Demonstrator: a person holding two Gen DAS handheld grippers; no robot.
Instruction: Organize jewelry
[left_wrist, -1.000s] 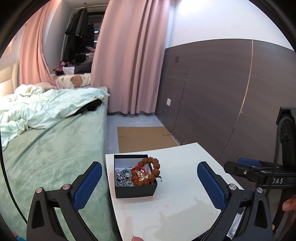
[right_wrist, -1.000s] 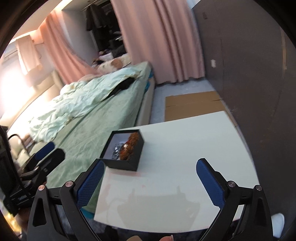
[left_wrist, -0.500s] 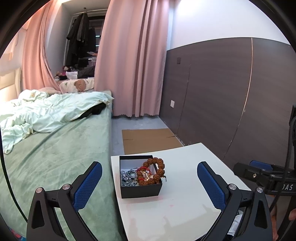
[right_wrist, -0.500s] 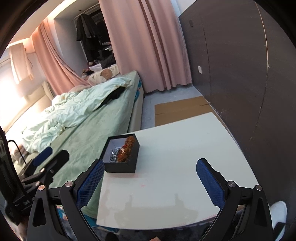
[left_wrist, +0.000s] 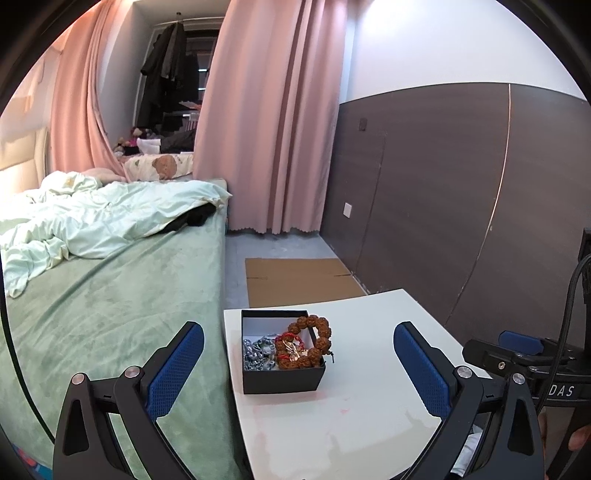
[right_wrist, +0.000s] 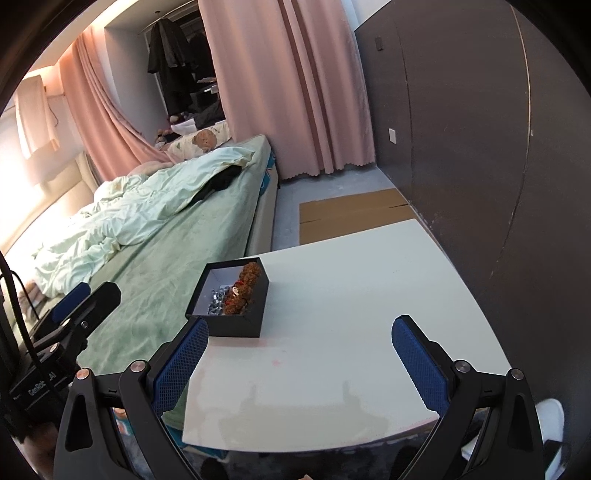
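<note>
A small black open box (left_wrist: 281, 380) stands near the left edge of a white table (left_wrist: 362, 413). In it lie a brown bead bracelet (left_wrist: 314, 343), a silver chain (left_wrist: 256, 352) and a small red and gold piece (left_wrist: 290, 345). The box also shows in the right wrist view (right_wrist: 240, 317) with the bracelet (right_wrist: 245, 282) leaning on its right wall. My left gripper (left_wrist: 297, 373) is open and empty, held back from the box. My right gripper (right_wrist: 301, 362) is open and empty over the table's front part.
A bed with a green cover (left_wrist: 110, 306) and a pale quilt (left_wrist: 92, 221) runs along the table's left side. A dark panelled wall (left_wrist: 461, 203) stands close on the right. Flat cardboard (left_wrist: 299, 278) lies on the floor behind the table. Pink curtains (left_wrist: 273, 129) hang at the back.
Both grippers have pulled back and tilted up a little, so the box and table sit lower and farther in both views. Jaws stay open. The jewelry has not moved.
</note>
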